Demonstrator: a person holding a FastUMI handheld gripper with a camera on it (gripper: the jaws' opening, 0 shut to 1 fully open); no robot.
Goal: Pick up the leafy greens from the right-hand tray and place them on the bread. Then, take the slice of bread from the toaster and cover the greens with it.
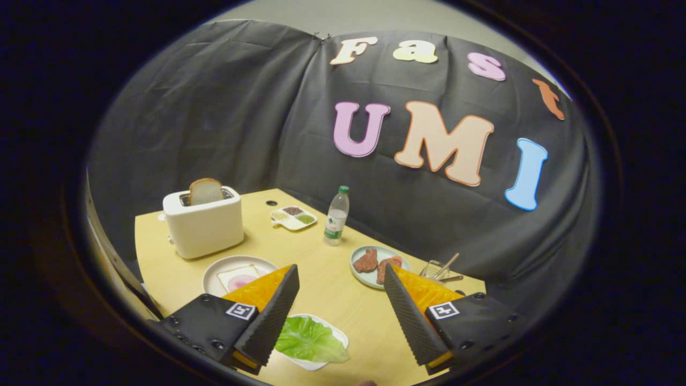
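While we held our tongs [341, 274] up over the table [327, 284], the two fingers stood wide apart and gripped nothing. The leafy greens [308, 339] lay in a white tray [340, 339] low down between the fingers, close to the left finger and not touching it. Past the left fingertip sat a white plate [217, 273] with a slice of bread [236, 276] and a pink round slice on top. Behind that plate stood a white toaster [203, 225] near the far corner, with another slice of bread [205, 191] sticking up out of it. Past the right fingertip was a plate of brown meat [378, 264], close to the table's right edge, with some metal things [442, 269] beside it. A water bottle [336, 215] and a small tray with little sections [293, 217] stood along the far edge. We saw bare yellow wood in the middle, between the two plates. Black cloth hung all around as the wall
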